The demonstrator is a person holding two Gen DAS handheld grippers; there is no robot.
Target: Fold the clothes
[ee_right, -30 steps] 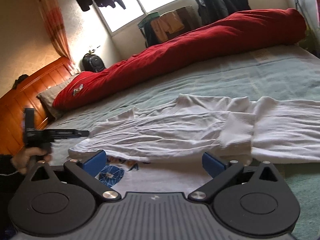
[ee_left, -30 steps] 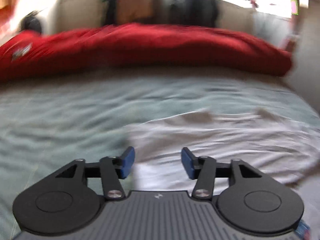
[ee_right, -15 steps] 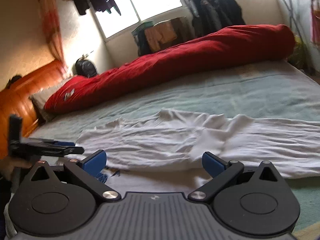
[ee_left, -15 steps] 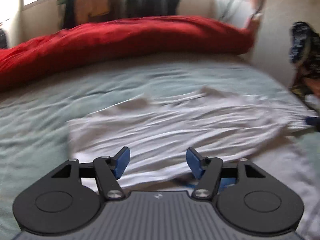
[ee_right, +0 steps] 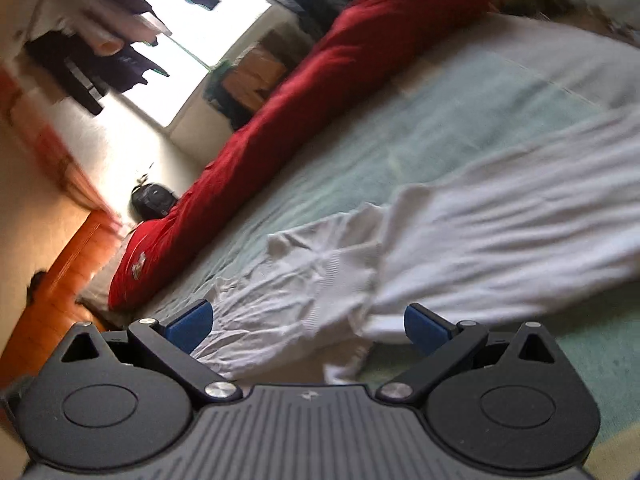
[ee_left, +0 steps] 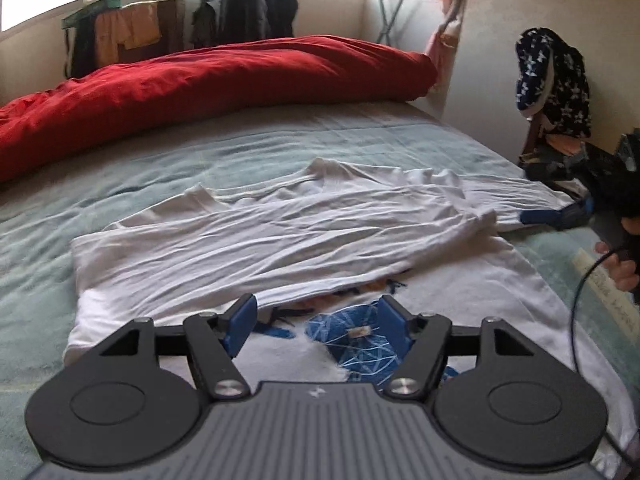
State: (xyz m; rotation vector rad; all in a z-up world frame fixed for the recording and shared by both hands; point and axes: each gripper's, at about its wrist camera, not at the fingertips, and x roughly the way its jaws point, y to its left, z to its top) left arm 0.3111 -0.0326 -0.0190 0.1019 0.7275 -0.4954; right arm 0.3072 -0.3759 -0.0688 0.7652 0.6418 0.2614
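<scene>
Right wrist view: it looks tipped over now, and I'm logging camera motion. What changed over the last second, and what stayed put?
The right gripper rolled sideways and swung right, toward the shirt's sleeve end. The left gripper panned right from the bedsheet until it faced the white shirt and its blue print. Neither took hold of anything; both jaws stayed open. The shirt stayed half folded and the red duvet did not move.

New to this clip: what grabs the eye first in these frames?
The long red duvet rolled along the far side of the bed stands out most. Nearer, a crumpled white T-shirt lies on the pale green sheet, partly folded over its blue print. The open left gripper hovers over that print; the open right gripper hangs by a sleeve.
</scene>
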